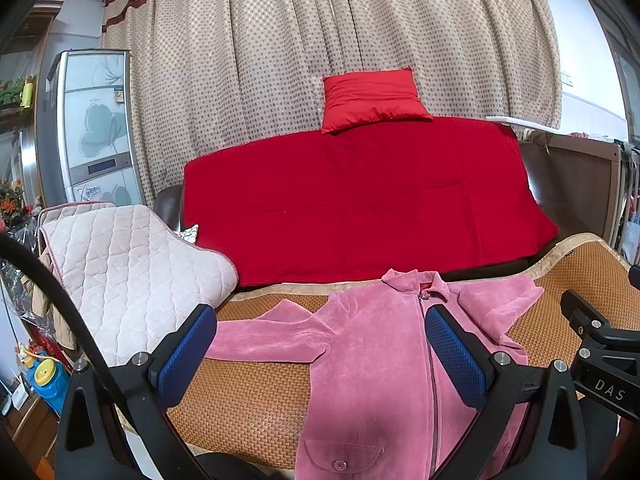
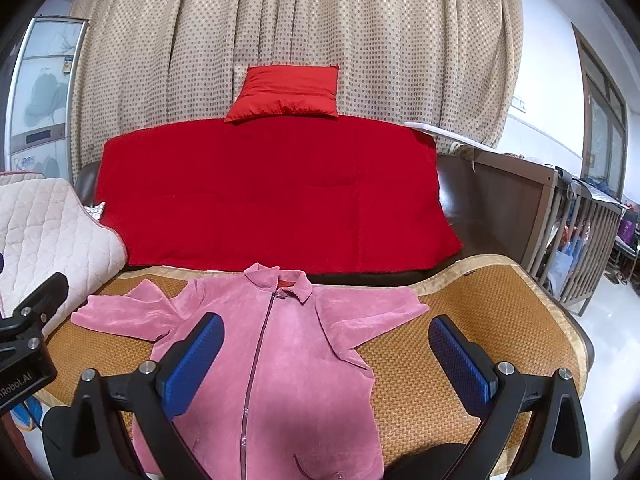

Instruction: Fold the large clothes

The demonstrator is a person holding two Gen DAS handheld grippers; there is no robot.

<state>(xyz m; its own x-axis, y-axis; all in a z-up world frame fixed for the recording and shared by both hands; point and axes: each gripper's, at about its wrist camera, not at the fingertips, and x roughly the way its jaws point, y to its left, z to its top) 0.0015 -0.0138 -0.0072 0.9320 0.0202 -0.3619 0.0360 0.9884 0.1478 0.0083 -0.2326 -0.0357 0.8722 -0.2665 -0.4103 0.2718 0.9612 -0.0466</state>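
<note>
Pink jacket lying flat on woven mat, collar pointing away from jaws, zipper axis running straight ahead; left gripper and right gripper both hovering released, holding nothing; left sleeve nearer left jaws, right sleeve nearer right.

Pink jacket on a woven orange-brown mat, red blanket, beige dotted curtain

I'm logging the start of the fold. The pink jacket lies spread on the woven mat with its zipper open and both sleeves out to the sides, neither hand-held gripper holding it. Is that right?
Not quite: the zipper is closed up to the collar, as the right wrist view shows. The rest holds: the pink jacket lies spread on the woven mat, sleeves out, and both the left hand-held gripper and right hand-held gripper are open, holding nothing.
</note>
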